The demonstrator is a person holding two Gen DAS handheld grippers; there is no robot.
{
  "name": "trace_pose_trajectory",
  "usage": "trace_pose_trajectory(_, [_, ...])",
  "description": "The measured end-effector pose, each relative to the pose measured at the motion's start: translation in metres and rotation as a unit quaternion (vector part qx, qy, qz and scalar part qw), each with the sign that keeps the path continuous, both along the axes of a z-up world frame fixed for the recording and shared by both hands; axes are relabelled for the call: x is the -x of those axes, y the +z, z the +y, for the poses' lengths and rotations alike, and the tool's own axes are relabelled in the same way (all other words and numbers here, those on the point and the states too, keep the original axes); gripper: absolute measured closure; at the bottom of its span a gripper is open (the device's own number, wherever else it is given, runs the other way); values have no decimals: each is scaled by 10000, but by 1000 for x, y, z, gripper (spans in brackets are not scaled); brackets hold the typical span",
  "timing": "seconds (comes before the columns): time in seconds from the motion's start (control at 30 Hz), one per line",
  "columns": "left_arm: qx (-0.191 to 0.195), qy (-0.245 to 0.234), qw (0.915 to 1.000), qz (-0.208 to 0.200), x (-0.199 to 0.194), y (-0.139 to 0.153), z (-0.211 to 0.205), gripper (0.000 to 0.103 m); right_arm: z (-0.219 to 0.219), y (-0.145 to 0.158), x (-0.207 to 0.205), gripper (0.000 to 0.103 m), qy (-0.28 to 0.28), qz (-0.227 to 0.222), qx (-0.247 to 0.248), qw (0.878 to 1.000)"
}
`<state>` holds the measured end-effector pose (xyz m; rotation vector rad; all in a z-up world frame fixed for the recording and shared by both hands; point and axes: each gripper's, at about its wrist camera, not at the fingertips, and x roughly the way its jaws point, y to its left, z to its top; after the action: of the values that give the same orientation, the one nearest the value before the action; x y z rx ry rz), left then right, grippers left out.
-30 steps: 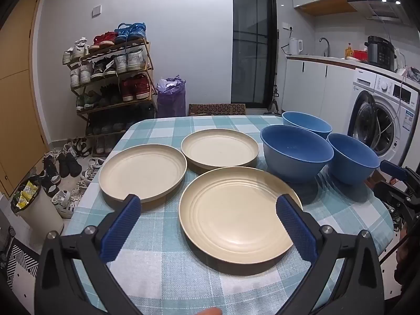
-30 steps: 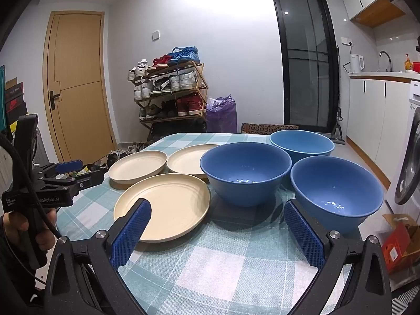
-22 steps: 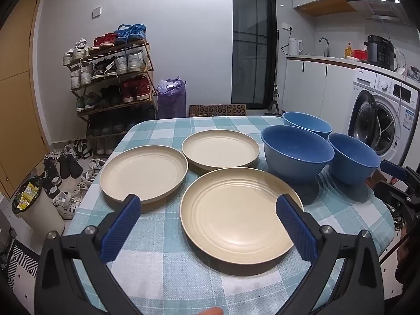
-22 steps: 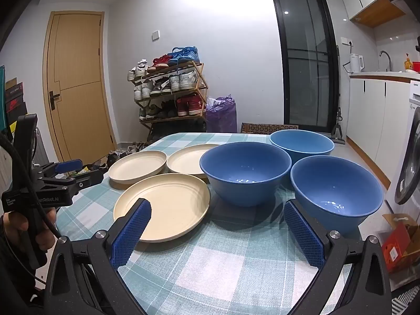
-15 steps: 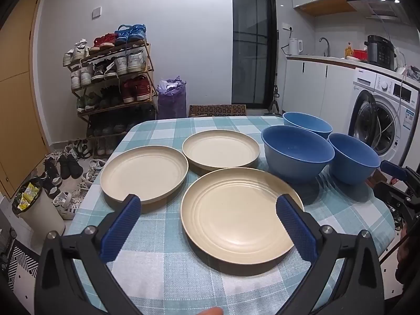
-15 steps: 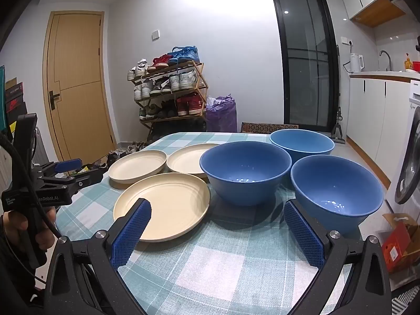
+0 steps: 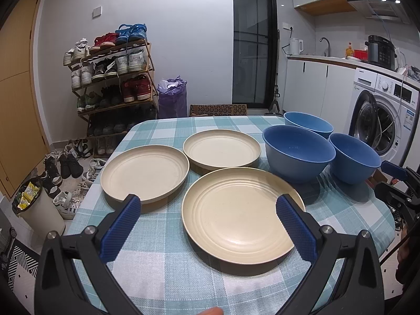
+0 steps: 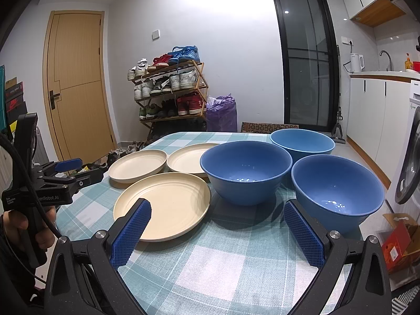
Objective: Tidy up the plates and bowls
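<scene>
My left gripper (image 7: 208,214) has its blue pads (image 7: 120,227) spread wide apart at the bottom of the left wrist frame, holding nothing. Between them, in the lower centre, lies the nearest cream plate (image 7: 242,215), flat on the checked tablecloth (image 7: 168,262). Behind it, mid-left, I see a second cream plate (image 7: 144,172), and just beside that, at centre, a third cream plate (image 7: 221,149); the three sit close together, and whether their rims touch I cannot tell.

My right gripper (image 8: 216,216) is likewise open wide and empty at the bottom of the right wrist frame. Above its right pad (image 8: 302,233), at right of centre, I have the nearest blue bowl (image 8: 337,186) upright on the cloth. At centre stands the middle blue bowl (image 8: 245,173), just beside the nearest plate's rim, and behind the two, toward the upper right, the far blue bowl (image 8: 302,143). All three bowls stand upright and look empty.

At the left edge of the right wrist frame I see the other gripper held by a hand (image 8: 15,223). Against the back wall stand a shoe rack (image 8: 170,94) and a wooden door (image 8: 76,84)
</scene>
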<state>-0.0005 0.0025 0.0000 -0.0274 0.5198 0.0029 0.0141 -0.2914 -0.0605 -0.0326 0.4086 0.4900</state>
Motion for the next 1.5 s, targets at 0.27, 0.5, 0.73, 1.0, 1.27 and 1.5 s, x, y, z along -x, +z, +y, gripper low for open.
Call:
trace_pose_trajectory(0.27, [4,1,10000,-2,0,0,0,0,0,0,0,0,5,-3,2,10000])
trace_pose_trajectory(0.5, [-1,0,10000,-4,0,0,0,0,1,0,0,0,1,-8,1,10000])
trace_pose_trajectory(0.73, [16,8,10000,5,-1,-1,3,0,0,0,0,0,-1,-3,4,10000])
trace_pose_trajectory(1.0, [31,38,10000,30,-3,-6,6,0,3,0,2,0,11,25,-2,10000])
trace_pose_trajectory(1.27, [101,51,9999,27,-6,-11,10,0,1,-5,-6,0,9,81,-13,10000])
trace_pose_trajectory(1.5, [124,78,9998,120,-11,-17,13,0,-1,-11,-11,0,-40,191,-39,9998])
